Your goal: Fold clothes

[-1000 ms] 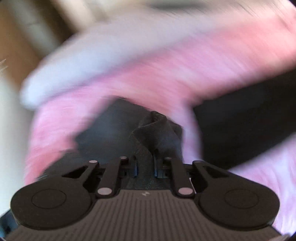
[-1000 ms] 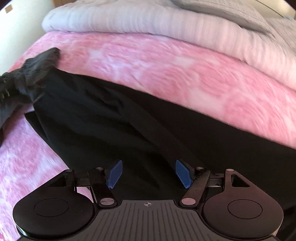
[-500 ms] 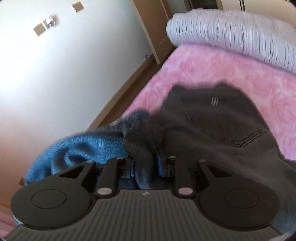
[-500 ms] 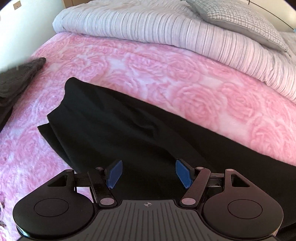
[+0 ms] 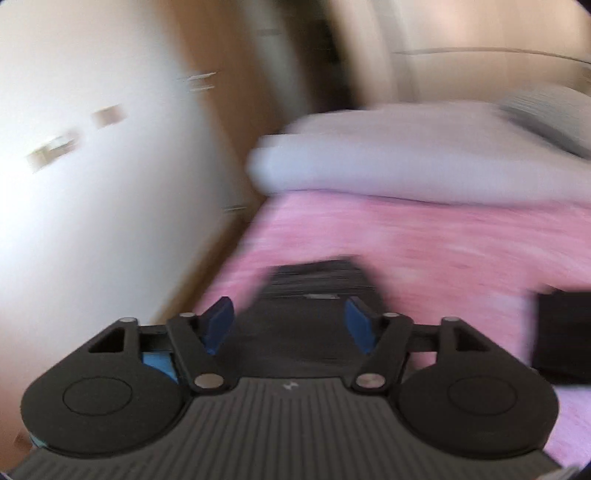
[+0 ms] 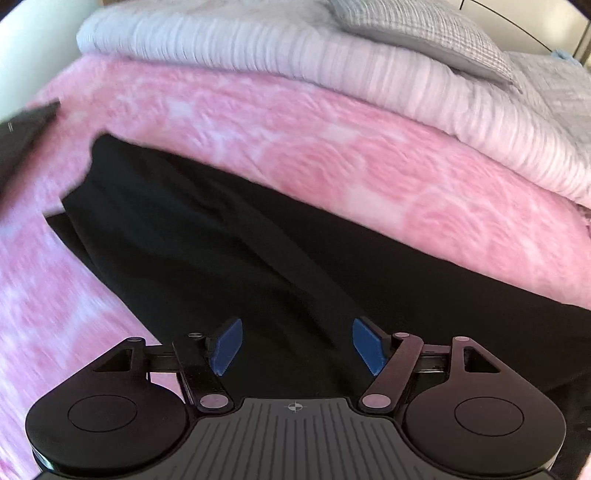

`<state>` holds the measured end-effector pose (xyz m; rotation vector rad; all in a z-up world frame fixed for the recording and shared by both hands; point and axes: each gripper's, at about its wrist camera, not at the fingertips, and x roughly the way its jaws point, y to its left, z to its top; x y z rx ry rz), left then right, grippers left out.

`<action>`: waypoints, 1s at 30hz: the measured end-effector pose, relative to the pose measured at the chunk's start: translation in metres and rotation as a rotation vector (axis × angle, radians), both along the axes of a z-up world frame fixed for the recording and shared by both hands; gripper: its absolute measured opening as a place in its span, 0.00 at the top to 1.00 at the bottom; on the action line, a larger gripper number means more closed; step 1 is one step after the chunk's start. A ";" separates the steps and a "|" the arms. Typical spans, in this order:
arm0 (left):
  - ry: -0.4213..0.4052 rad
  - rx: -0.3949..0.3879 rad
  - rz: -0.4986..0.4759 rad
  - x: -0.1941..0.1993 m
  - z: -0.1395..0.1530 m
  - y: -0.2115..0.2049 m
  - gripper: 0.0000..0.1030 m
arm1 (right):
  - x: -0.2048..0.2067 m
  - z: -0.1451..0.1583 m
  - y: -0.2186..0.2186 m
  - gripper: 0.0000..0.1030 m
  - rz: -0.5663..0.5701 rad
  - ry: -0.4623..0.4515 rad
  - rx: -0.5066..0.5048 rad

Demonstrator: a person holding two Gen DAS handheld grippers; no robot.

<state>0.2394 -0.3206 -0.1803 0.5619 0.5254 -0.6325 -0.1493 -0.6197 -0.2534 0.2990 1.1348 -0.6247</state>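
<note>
In the blurred left wrist view a dark grey folded garment lies on the pink bed cover near its left edge. My left gripper hangs above it with its jaws opening and nothing between the blue pads. A corner of the black garment shows at the right. In the right wrist view that black garment lies spread flat across the pink cover. My right gripper hovers over it, its jaws opening, holding nothing. The grey garment's edge shows at far left.
A folded pale striped duvet and a grey checked pillow lie at the head of the bed. A white wall with sockets and a wooden door frame stand close along the bed's left side.
My left gripper let go of the dark grey garment, opened wide and lifted away from it; the garment now lies on the bed. The right gripper stayed over the black garment and opened slightly.
</note>
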 end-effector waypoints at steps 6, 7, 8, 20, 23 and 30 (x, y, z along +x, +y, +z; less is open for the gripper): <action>0.043 0.155 -0.489 -0.120 -0.074 -0.120 0.35 | -0.016 -0.043 -0.030 0.28 0.101 0.106 -0.072; 0.026 0.186 -0.568 -0.140 -0.088 -0.139 0.35 | -0.017 -0.049 -0.035 0.29 0.119 0.104 -0.056; 0.000 0.217 -0.641 -0.158 -0.101 -0.155 0.35 | -0.017 -0.056 -0.038 0.31 0.141 0.102 -0.030; -0.355 0.557 -1.434 -0.286 -0.198 -0.234 0.35 | -0.065 -0.018 0.087 0.99 0.624 0.084 -0.070; -0.357 0.649 -1.534 -0.292 -0.216 -0.231 0.52 | -0.084 -0.013 0.112 0.99 0.640 0.074 -0.059; -0.309 0.664 -1.407 -0.285 -0.200 -0.197 0.98 | -0.098 -0.011 0.112 0.99 0.591 0.056 -0.047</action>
